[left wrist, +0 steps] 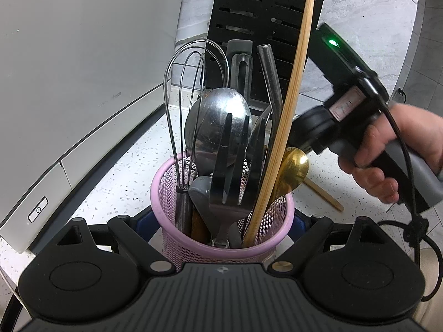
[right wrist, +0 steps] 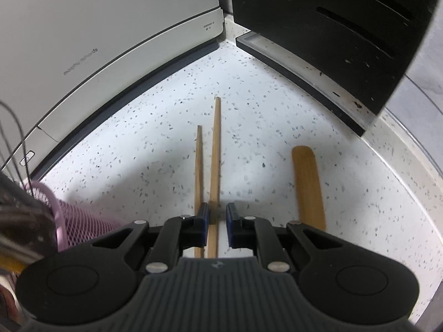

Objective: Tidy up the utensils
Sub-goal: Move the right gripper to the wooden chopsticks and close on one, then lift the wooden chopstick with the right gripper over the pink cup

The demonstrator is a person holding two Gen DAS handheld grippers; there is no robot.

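speckled counter [right wrist: 155, 149], appliance [right wrist: 110, 27] corner | left gripper [left wrist: 221, 221] hugs cup [left wrist: 221, 238] | right gripper [right wrist: 217, 215] near-closed round one chopstick [right wrist: 215, 160], can't tell if pinching | grab only that one, skip its neighbour [right wrist: 198, 166]

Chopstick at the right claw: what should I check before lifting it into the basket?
1. Chopstick between right claw pads: ok.
2. Both pads pressing it: not ok, there is a gap on one side.
3. Second chopstick outside the claw: ok.
4. Left claw gripping basket: ok.
5. Free slot in the crowded basket: cannot tell.
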